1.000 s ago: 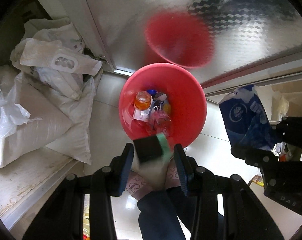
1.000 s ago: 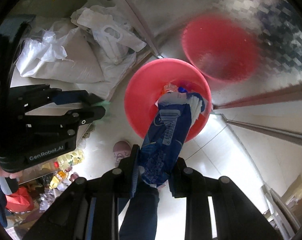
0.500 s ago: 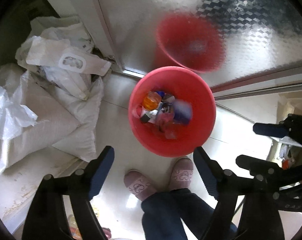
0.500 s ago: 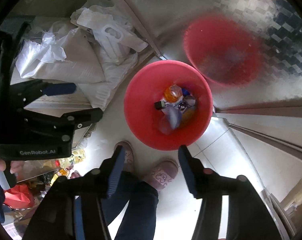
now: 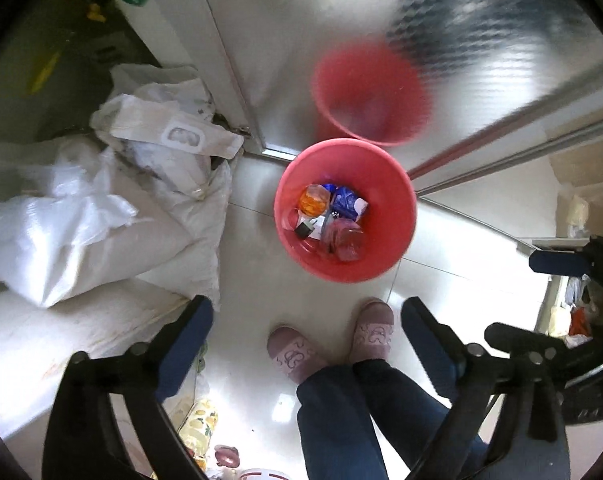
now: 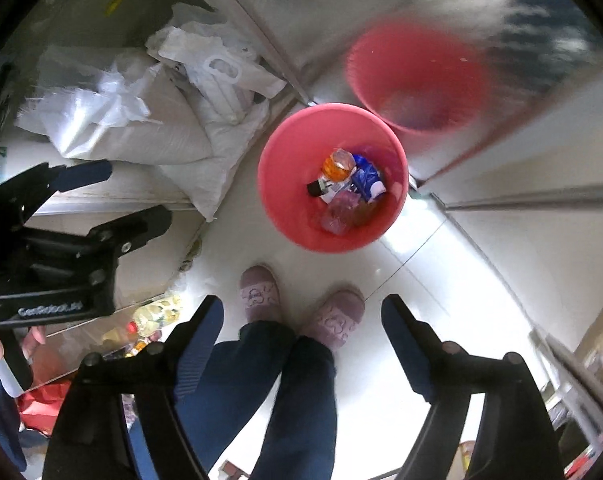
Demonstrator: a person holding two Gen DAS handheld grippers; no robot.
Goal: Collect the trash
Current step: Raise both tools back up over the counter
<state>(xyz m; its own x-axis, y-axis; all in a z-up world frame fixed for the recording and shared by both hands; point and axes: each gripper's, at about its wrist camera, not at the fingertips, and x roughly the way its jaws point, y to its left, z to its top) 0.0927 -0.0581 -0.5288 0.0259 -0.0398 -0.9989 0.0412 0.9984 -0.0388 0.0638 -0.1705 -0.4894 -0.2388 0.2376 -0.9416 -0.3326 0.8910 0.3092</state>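
A red bin (image 5: 397, 208) stands on the white floor below both grippers; it also shows in the right wrist view (image 6: 285, 184). Inside lie an orange bottle (image 5: 312, 200), a blue wrapper (image 5: 346, 200), a pink crumpled piece (image 5: 347, 238) and a small black item (image 5: 303, 231). My left gripper (image 5: 307, 320) is open and empty, held high above the floor. My right gripper (image 6: 302, 320) is open and empty at about the same height. Each gripper shows in the other's view, the right (image 5: 561, 300) and the left (image 6: 85, 196).
White sacks and plastic bags (image 5: 101, 216) are piled to the left of the bin. A shiny metal door (image 5: 341, 40) behind it mirrors the bin. The person's slippered feet (image 5: 329, 340) stand just in front of the bin. Bottles (image 6: 153, 316) lie at lower left.
Both grippers opened: the left let go a black and green item, the right a blue wrapper, and both fell into the bin. Both grippers have since risen.
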